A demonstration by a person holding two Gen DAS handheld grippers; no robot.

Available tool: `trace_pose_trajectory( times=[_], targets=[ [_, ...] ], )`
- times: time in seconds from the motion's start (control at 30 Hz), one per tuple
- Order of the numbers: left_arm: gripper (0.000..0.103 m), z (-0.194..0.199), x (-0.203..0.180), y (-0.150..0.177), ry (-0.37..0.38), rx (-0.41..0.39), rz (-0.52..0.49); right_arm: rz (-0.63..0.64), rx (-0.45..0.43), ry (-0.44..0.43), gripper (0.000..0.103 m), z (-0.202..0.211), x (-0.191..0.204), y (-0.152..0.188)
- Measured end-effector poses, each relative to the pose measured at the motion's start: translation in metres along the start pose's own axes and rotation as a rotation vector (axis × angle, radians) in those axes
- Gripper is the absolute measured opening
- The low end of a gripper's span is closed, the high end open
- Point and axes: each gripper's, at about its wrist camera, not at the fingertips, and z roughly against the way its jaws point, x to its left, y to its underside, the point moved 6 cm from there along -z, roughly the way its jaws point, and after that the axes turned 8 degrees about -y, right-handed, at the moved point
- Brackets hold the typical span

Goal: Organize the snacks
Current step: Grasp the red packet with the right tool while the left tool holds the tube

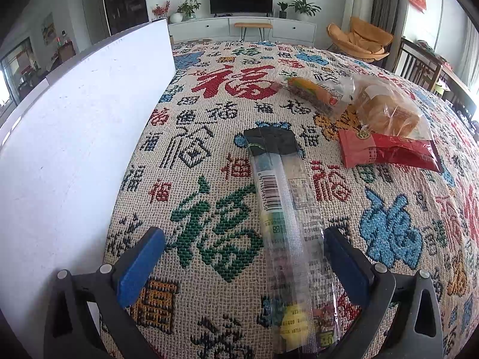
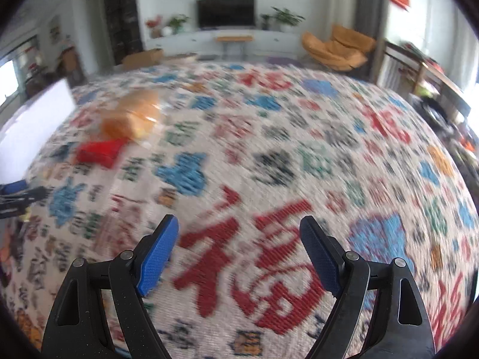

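Observation:
A long clear snack packet (image 1: 281,209) with a black top and a barcode lies on the patterned cloth (image 1: 209,95). My left gripper (image 1: 244,233) stands open around its near end. The packet sits close to the right pad (image 1: 347,257) and far from the left pad. At the right lie a bag of bread rolls (image 1: 386,110), a red packet (image 1: 389,151) and an orange-yellow packet (image 1: 314,89). In the blurred right wrist view my right gripper (image 2: 239,221) is open over bare cloth with nothing between its fingers. The bread bag (image 2: 134,116) and red packet (image 2: 100,151) lie far to its left.
A white box wall (image 1: 74,137) stands along the left side of the cloth, also seen as the white box (image 2: 33,128) at far left. The left gripper's tip (image 2: 15,191) shows at the left edge. A TV stand, plants and an orange chair are beyond the table.

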Motion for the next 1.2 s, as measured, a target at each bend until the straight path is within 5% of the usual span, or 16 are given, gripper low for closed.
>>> trace_pose_trajectory(
  times=[0.07,0.2,0.33,0.47,0.57,0.6,0.77,0.97,1.2],
  targets=[
    [0.103,0.0,0.0,0.0,0.0,0.0,0.0,0.182,0.001,-0.132,0.085,0.0,0.051,-0.029],
    [0.103,0.0,0.0,0.0,0.0,0.0,0.0,0.561,0.074,-0.183,0.085,-0.027,0.141,-0.061],
    [0.103,0.0,0.0,0.0,0.001,0.0,0.001,0.651,0.239,-0.18,0.083,-0.083,0.171,-0.068],
    [0.103,0.0,0.0,0.0,0.001,0.0,0.001,0.616,0.374,-0.178,0.077,-0.121,0.167,-0.058],
    [0.103,0.0,0.0,0.0,0.0,0.0,0.001,0.544,0.419,-0.225,0.025,-0.129,0.163,-0.05],
    [0.103,0.0,0.0,0.0,0.0,0.0,0.001,0.509,0.432,-0.243,0.02,-0.128,0.162,-0.05],
    [0.103,0.0,0.0,0.0,0.0,0.0,0.001,0.413,0.424,-0.301,0.018,-0.106,0.153,-0.036],
    [0.103,0.0,0.0,0.0,0.001,0.0,0.001,0.101,0.353,-0.345,0.019,-0.05,0.108,0.0],
    [0.103,0.0,0.0,0.0,0.0,-0.001,0.001,-0.118,0.175,-0.129,0.019,-0.008,0.059,0.026]
  ],
)
